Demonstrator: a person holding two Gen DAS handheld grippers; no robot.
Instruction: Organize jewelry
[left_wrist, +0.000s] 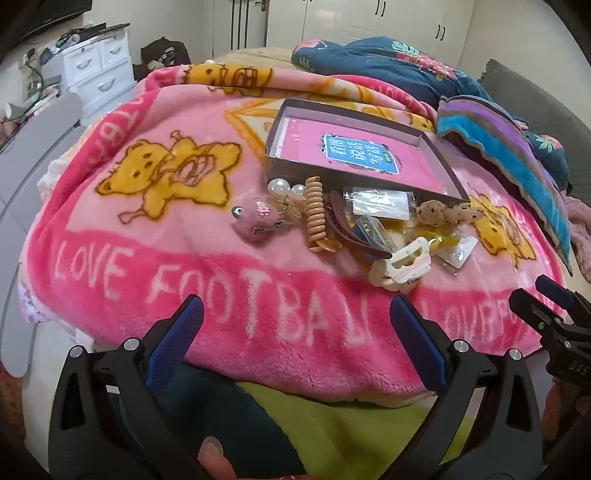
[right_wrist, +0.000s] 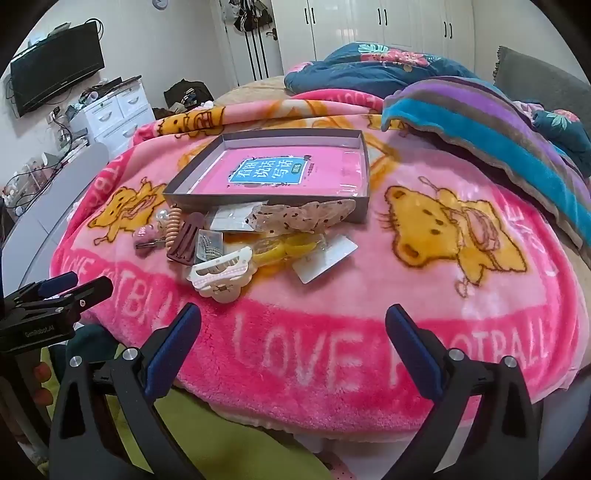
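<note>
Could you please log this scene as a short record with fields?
surface: pink blanket
container: shallow grey box, nothing but a pink printed base inside
items: white hair clip, tan spiral hair tie, brown clip, all piled outside the box
left claw: open, holding nothing
right claw: open, holding nothing

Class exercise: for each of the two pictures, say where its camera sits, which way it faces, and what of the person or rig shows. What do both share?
Left wrist: on the left gripper, facing the bed; right gripper at right edge.
Right wrist: on the right gripper, facing the bed; left gripper at left edge.
Shared: the box, white hair claw, pink blanket.
</note>
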